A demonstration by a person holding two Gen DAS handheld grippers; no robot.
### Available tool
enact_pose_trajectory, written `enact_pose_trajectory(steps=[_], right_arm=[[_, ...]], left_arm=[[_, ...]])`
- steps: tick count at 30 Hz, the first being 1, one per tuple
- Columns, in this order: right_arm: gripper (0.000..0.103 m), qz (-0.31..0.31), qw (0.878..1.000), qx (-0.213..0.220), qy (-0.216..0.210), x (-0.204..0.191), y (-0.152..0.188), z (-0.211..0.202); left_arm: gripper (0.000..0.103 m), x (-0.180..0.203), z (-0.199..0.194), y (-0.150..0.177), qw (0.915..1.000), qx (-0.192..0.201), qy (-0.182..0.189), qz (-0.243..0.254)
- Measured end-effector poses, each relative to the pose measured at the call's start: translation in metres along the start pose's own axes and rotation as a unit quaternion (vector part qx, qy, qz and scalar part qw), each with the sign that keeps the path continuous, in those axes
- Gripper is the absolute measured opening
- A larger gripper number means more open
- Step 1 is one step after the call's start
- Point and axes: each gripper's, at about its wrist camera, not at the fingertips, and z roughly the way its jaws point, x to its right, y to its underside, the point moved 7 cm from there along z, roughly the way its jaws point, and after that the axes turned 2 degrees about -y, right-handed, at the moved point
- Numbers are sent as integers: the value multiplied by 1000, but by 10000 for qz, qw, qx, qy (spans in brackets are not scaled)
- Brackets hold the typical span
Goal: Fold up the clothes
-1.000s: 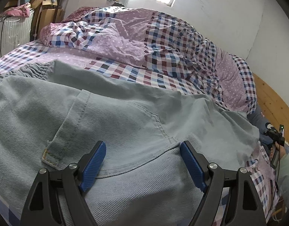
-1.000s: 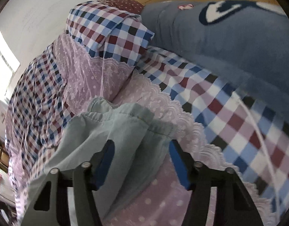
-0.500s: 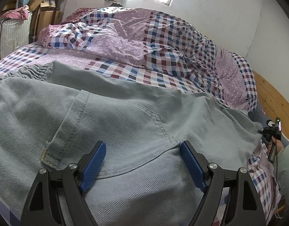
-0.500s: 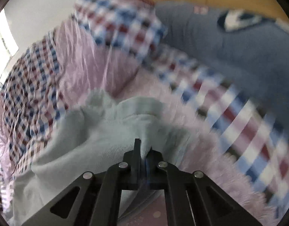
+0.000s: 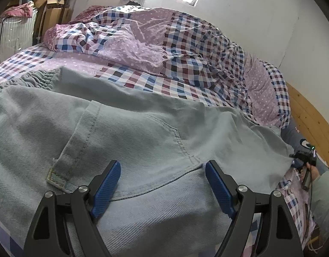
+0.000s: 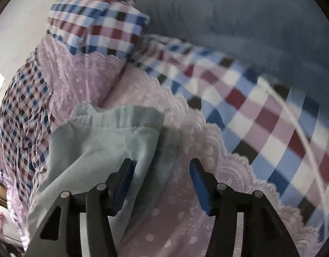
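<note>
Pale blue-grey denim trousers (image 5: 132,132) lie spread across the bed, back pocket up and elastic waistband at the far left. My left gripper (image 5: 162,163) hovers open just over the pocket, nothing between its blue pads. At the far right of the left wrist view, my right gripper (image 5: 303,158) sits at the end of the trouser leg. In its own view the right gripper (image 6: 160,161) has its jaws opening. The leg's ruffled hem (image 6: 121,117) lies loose between them, close to the left pad (image 6: 123,182); neither pad presses it.
A crumpled checked and lilac quilt (image 5: 164,42) is heaped along the wall side of the bed. A dark blue pillow (image 6: 239,17) lies by the wooden headboard (image 5: 310,117). A white case and boxes (image 5: 14,34) stand at the far left. A person's sleeve (image 5: 322,192) is at the right edge.
The right gripper stood open a second ago, shut over the trouser hem half a second ago, and now stands open again, a little lower. The left gripper has not moved.
</note>
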Motion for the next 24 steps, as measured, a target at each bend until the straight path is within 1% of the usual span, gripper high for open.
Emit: enact_pose_trajectory(steps=[2,3,6,7,9,10,11,12,14,16,20,24], right_arm=[[66,73,9998,45,-152,0,-1,5],[67,78,9997,80,-211,-1,-1,7],[67,-30,9995,235,-226,-9,-4,10],[66,-109,9994,259,-202,-12,-5,10],[56,-266,9991,307,-152,-19,-5,10],[42,-345,9988,331,-127,-23,-6,11],[19,-424,9984,355,-102,-26,-6,11],[17,-510,9980,368,-56,-29,-5,10],[9,-688,9968,414,46,-34,-5,5],[8,-829,9943,648,162,-41,-7,-12],[7,-1024,9897,955,300,-64,-13,-54],[6,-1184,9849,1212,366,-92,-22,-109]], left_arm=[[85,0,0,0,10000,-1,11,-1],[85,0,1,0,10000,-5,-7,22],[85,2,3,3,9998,-18,-94,145],[85,2,3,3,9998,-20,-114,175],[85,3,3,4,9997,-13,-124,191],[85,3,3,4,9997,-9,-126,194],[85,3,3,4,9997,-7,-130,201],[85,3,3,4,9997,-6,-134,204],[85,3,4,4,9997,-9,-136,197],[85,3,4,4,9997,-12,-138,191],[85,2,2,3,9999,-38,-67,99],[85,-2,-2,-2,9997,-44,161,-173]])
